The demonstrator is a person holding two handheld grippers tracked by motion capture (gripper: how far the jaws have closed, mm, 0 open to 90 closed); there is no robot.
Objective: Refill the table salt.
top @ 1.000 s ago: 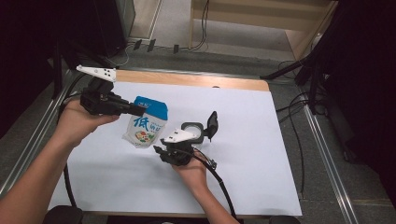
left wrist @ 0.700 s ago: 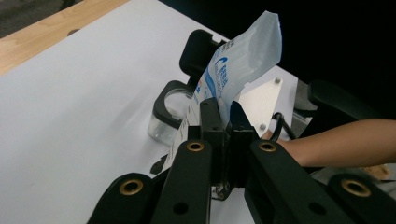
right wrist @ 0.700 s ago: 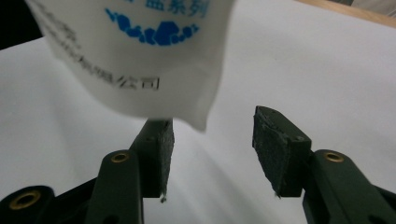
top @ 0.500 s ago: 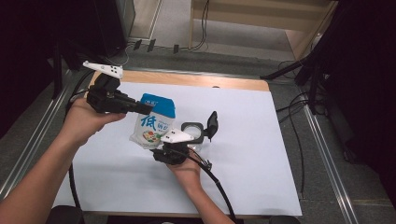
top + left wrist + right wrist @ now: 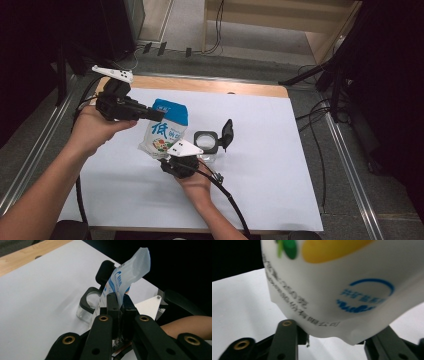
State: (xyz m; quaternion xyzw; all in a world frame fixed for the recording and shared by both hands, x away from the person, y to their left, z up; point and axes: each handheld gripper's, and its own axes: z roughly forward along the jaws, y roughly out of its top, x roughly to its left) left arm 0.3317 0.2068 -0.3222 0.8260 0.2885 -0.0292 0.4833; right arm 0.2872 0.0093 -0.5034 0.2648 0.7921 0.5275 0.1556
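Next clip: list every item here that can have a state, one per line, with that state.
Pouch: lifted off the table, top edge sealed, held at both ends.
Left tongs: shut on the pouch's top corner.
Right tongs: gripping the pouch's bottom edge; whether the jaws are fully closed cannot be told.
Clear container: standing on the white sheet, open.
Black lid: flipped up, hinged open.

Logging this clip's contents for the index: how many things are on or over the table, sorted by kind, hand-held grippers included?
Pouches: 1, the white and blue pouch
Clear containers with a black flip lid: 1, the container
Hand-held grippers: 2, the left hand-held gripper and the right hand-held gripper
Total: 4
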